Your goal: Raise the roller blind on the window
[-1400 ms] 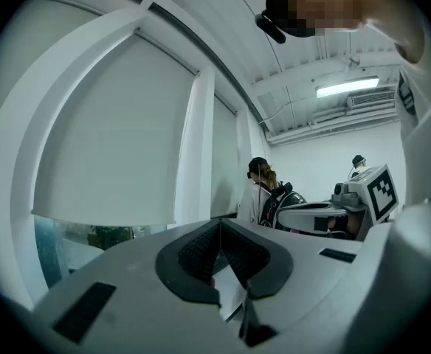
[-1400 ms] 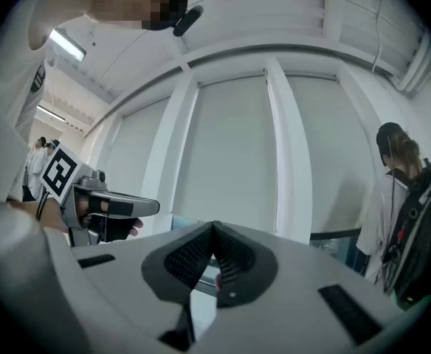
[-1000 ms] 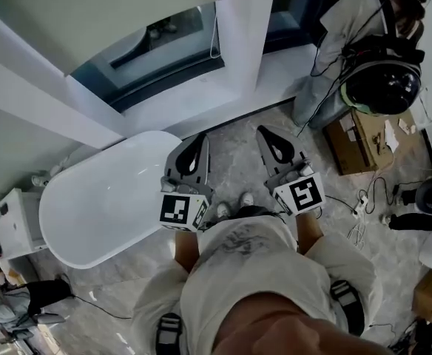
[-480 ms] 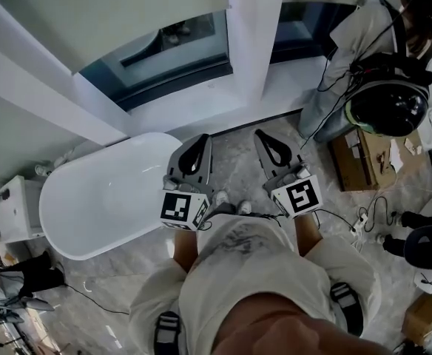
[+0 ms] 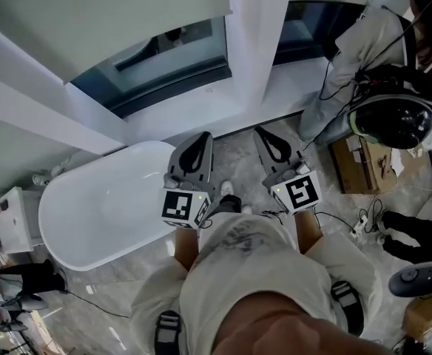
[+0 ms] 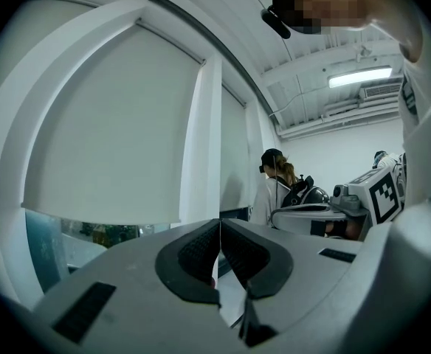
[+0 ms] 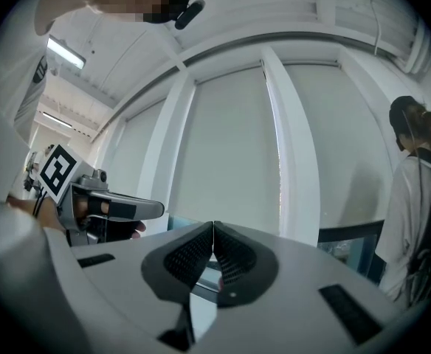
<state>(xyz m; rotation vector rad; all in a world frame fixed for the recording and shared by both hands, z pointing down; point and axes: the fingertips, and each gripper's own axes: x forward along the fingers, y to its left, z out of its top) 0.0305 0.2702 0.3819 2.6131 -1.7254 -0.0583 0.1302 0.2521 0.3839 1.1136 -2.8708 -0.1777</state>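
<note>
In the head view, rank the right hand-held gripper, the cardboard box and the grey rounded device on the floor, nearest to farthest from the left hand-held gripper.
From the left hand-held gripper:
1. right hand-held gripper, alongside on its right.
2. cardboard box, on the floor farther right.
3. grey rounded device, near the bottom right corner.

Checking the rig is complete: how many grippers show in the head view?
2. The left gripper is next to the bathtub; the right gripper is beside it, over the floor. Both are shut; none seems hidden.
</note>
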